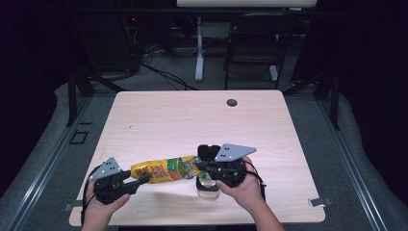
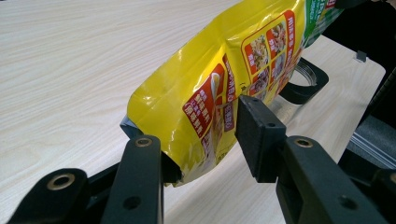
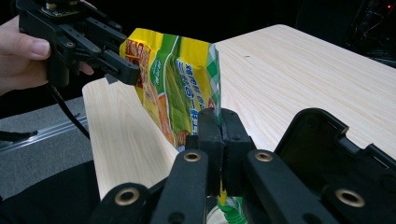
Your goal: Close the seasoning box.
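Your pouch [image 1: 163, 171] hangs above the worktop [image 1: 192, 120], long axis running level from left tongs [image 1: 140, 181] to right tongs [image 1: 198, 165]. Right tongs are pressed together, pinching its green end; left tongs pinch the wider yellow end.

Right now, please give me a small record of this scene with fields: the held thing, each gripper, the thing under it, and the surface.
held thing: yellow and green snack pouch, lifted off the table, lying about level between both grippers
left gripper: holds the pouch's yellow end; one jaw touches it, the other stands just beside it in the left gripper view
right gripper: jaws pinched shut on the pouch's green end
under the pouch: clear glass jar with an open black lid
surface: light wooden table
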Demonstrator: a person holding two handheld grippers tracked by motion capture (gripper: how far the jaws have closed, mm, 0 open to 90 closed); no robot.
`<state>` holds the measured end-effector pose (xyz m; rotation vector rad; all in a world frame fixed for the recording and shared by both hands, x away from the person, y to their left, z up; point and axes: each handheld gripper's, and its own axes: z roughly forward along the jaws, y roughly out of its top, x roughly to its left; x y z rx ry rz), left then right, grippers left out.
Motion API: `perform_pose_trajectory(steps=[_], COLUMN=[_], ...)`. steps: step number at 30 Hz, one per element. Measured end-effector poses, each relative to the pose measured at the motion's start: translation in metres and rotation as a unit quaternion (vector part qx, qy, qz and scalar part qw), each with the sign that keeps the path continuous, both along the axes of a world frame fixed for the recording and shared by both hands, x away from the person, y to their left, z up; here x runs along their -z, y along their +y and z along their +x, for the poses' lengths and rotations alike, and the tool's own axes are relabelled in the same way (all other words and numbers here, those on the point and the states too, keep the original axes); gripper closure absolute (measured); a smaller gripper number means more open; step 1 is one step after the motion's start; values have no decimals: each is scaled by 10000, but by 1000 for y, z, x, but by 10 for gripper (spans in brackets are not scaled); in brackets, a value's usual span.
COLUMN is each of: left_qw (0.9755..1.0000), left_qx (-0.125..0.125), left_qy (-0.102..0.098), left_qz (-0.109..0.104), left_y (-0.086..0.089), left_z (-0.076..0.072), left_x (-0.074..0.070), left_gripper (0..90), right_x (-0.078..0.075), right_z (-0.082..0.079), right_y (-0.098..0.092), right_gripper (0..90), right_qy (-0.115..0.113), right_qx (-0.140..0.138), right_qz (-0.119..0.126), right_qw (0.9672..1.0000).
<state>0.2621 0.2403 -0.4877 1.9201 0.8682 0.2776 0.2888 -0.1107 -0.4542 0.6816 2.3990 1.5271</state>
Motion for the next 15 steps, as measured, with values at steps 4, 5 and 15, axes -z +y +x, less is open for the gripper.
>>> perform_pose_trajectory(steps=[4,5,15], left_qw=[10000,10000,10000], left_qx=[11,15,29], left_qy=[10,14,-22], left_qz=[11,5,-40], left_y=[0,0,-3], left_z=[0,-1,1], left_x=[-1,-2,-8], left_gripper=[633,633,623], right_x=[0,0,1], right_z=[-1,-1,1], right_y=[0,0,-3], right_gripper=[899,899,900], right_qy=[-9,-5,30], right_qx=[-7,-12,21], right_qz=[0,-25,34], right_qw=[10000,10000,10000])
